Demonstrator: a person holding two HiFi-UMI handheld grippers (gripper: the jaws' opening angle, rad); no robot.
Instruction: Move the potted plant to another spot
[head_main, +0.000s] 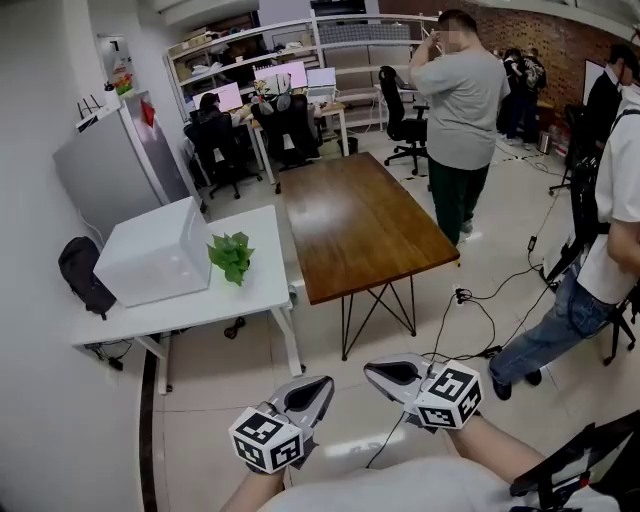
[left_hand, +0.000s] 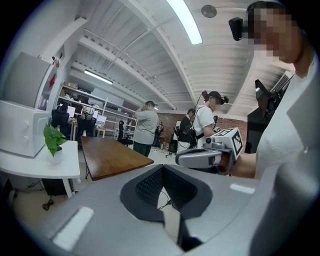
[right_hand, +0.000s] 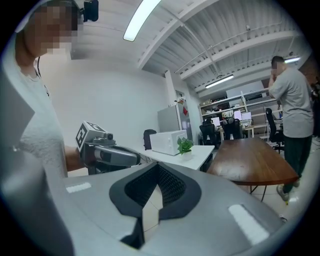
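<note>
The potted plant (head_main: 232, 257), green leaves in a small white pot, stands on the white table (head_main: 255, 295) beside a white microwave (head_main: 155, 250). It also shows at the left in the left gripper view as the plant (left_hand: 52, 140), and far off in the right gripper view as the plant (right_hand: 185, 145). My left gripper (head_main: 318, 386) and right gripper (head_main: 376, 371) hang side by side over the floor, well short of the white table. Both are shut, with nothing between the jaws. Each gripper view shows its own jaws, left gripper (left_hand: 162, 167) and right gripper (right_hand: 159, 164), pointing roughly level.
A brown wooden table (head_main: 355, 220) stands right of the white table. A person (head_main: 458, 110) stands beyond it, another person (head_main: 600, 260) at the right edge. Cables (head_main: 470, 310) trail on the floor. A grey fridge (head_main: 110, 170) and office chairs (head_main: 290, 130) are behind.
</note>
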